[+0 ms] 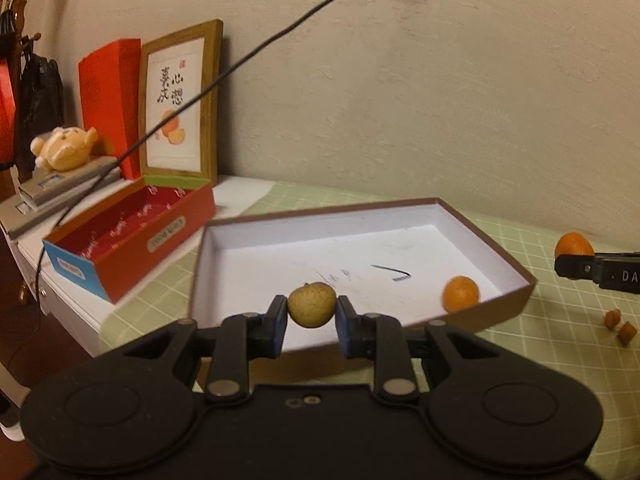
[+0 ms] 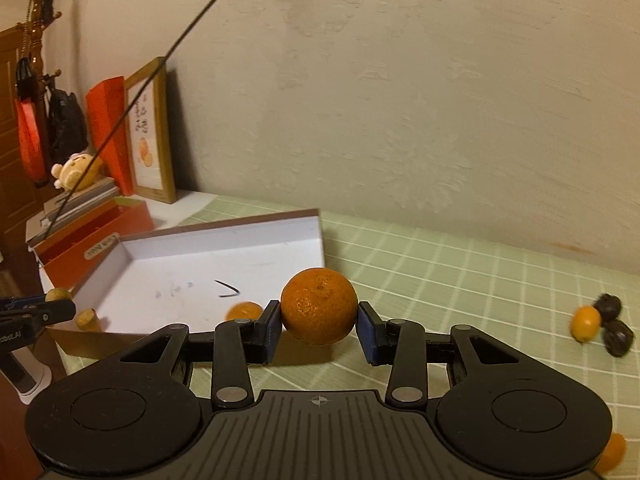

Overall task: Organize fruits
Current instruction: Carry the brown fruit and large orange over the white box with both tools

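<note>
Left wrist view: left hand-held gripper (image 1: pixel 312 314) clamped on a small tan fruit (image 1: pixel 312 305), held above the near edge of the white shallow box (image 1: pixel 516 272); one orange (image 1: pixel 461 293) inside.

Right wrist view: right hand-held gripper (image 2: pixel 319 326) clamped on a mandarin (image 2: pixel 319 306), above the green-checked desk (image 2: pixel 460 264) beside the box.

Setting: my room at home, a lived-in corner. Evidence: green checked tablecloth (image 2: pixel 460 264) against a textured plaster wall (image 1: pixel 400 100); framed calligraphy print (image 1: pixel 178 104) leaning there; plush bear (image 1: pixel 64 148) on stacked books (image 1: pixel 60 188); wooden coat stand (image 2: pixel 38 40) with bags hanging; red gift box (image 1: pixel 132 240), open.
</note>
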